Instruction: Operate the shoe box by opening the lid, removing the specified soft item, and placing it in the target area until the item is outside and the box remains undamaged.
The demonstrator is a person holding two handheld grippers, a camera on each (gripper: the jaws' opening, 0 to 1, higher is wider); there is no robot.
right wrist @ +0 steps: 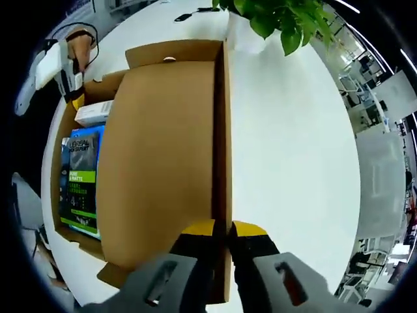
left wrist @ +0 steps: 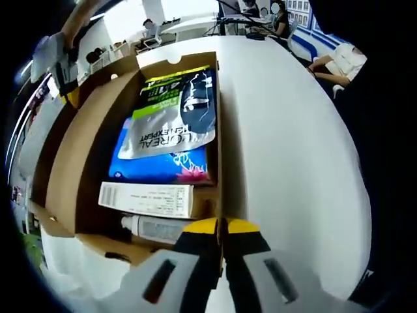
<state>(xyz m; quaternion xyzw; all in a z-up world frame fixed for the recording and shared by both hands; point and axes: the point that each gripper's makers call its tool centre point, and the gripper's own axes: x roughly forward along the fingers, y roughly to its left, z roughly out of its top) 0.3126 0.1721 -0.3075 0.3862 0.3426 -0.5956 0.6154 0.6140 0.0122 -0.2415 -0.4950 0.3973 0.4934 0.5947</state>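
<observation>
A: What can you read inside the shoe box (left wrist: 68, 163)?

B: In the left gripper view, a glossy silver and dark soft pouch (left wrist: 174, 114) prints "L'OREAL" and "EXPERT", with a green panel at its top. It lies on a shiny blue packet (left wrist: 159, 164) bearing a pink flower. Toward the gripper sit a white carton (left wrist: 146, 199) with fine print too small to read and a white tube (left wrist: 153, 228), both inside the box.

A: And the box?

B: Plain brown corrugated cardboard, rectangular, standing open on the smooth white tabletop (left wrist: 287, 156). In the right gripper view its lid (right wrist: 163, 163) stands raised, a broad flat panel.

A: The jaws?

B: The left gripper (left wrist: 220, 225), yellow-tipped, has its jaws pressed on the box's near wall edge. The right gripper (right wrist: 221, 228) has its jaws clamped on the lid's edge.

A: Anything else?

B: The right gripper view shows the pouch's "EXPERT" lettering and green label, and a leafy green plant (right wrist: 280, 19) at the tabletop's far edge.
</observation>
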